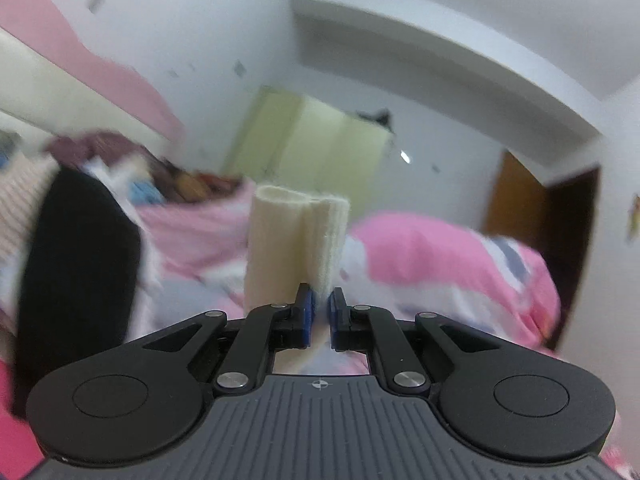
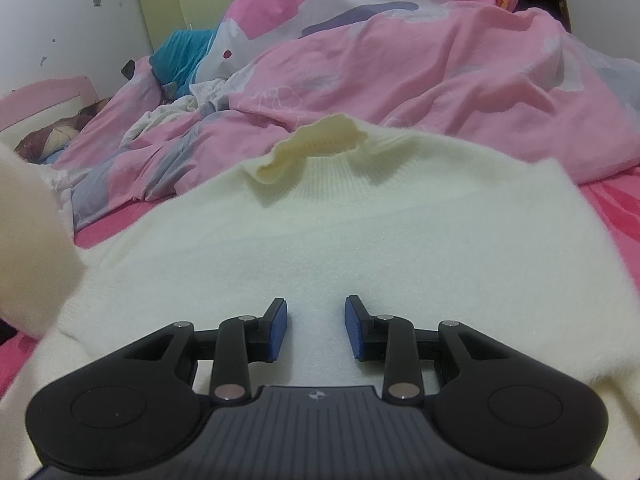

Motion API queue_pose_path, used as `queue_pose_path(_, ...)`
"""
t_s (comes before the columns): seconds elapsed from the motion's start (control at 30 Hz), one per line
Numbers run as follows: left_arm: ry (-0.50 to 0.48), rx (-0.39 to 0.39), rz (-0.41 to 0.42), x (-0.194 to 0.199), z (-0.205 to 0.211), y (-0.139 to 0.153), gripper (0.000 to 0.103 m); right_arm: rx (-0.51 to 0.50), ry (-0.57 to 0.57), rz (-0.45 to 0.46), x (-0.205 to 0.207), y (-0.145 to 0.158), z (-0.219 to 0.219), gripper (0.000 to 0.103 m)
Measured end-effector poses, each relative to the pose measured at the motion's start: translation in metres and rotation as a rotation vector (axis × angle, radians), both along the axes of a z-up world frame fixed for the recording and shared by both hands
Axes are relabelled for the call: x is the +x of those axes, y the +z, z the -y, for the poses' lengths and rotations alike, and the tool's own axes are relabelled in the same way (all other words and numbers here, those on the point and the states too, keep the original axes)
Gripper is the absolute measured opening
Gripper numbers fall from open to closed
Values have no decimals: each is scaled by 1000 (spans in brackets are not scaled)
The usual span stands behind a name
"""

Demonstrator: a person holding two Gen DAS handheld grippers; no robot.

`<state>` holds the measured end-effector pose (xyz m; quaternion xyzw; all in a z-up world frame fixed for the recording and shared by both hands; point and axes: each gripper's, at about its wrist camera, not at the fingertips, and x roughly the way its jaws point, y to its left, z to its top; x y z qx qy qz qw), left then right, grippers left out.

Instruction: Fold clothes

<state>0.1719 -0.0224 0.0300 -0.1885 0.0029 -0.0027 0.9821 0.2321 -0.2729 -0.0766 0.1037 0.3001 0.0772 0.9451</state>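
Right wrist: right gripper (image 2: 316,330) spread over sweater (image 2: 320,240), pink bed (image 2: 608,208); left gripper (image 1: 321,312) pinching cuff (image 1: 296,236).

Sweater (image 2: 320,240) is fuzzy cream knit with a ribbed collar (image 2: 320,140). Quilt (image 2: 440,60) looks like soft matt cotton. Grippers (image 2: 316,330) are matt black plastic, shiny metal pins, blue rubbery pads (image 2: 280,332).

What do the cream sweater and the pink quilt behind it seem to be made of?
Cream sweater: apparently a soft, fuzzy knit, wool or acrylic; ribbed collar, matte nap.
Pink quilt: probably thin printed cotton or polyester over padding; smooth, creased and puffy.
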Motion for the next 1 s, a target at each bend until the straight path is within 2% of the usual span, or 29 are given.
queue_pose_path(0.1, -66, 13, -96, 16, 27, -33, 6, 4, 1, 0, 0, -1, 1, 34)
queue_pose_path(0.23, -174, 88, -241, 35, 50, -77, 7, 20, 2, 1, 0, -1, 3, 34)
queue_pose_path(0.3, -247, 126, -328, 41, 58, -90, 9, 33, 2, 1, 0, -1, 5, 34)
queue_pose_path(0.33, -267, 116, -349, 42, 56, -92, 10, 38, 1, 0, 0, -2, 5, 34)
queue_pose_path(0.4, -298, 83, -357, 40, 50, -91, 19, 39, 0, 0, 0, -2, 6, 34)
queue_pose_path(0.47, -323, 52, -335, 33, 45, -84, 39, 38, 0, -1, 0, -2, 6, 34)
queue_pose_path(0.5, -328, 48, -330, 28, 43, -80, 43, 39, 1, -1, 0, -2, 6, 34)
queue_pose_path(0.63, -298, 55, -308, 8, 21, -75, 45, 51, 0, -4, 0, -2, 8, 34)
queue_pose_path(0.8, -168, -2, -357, 2, -31, -77, 45, 112, -1, -41, 3, 1, 15, 34)
queue_pose_path(0.93, -33, -99, -397, 5, -80, -85, 45, 358, -82, -113, -3, 8, 43, 35)
queue_pose_path(1.0, 36, -106, -375, 3, -94, -86, 45, 513, -120, -135, -10, 7, 55, 36)
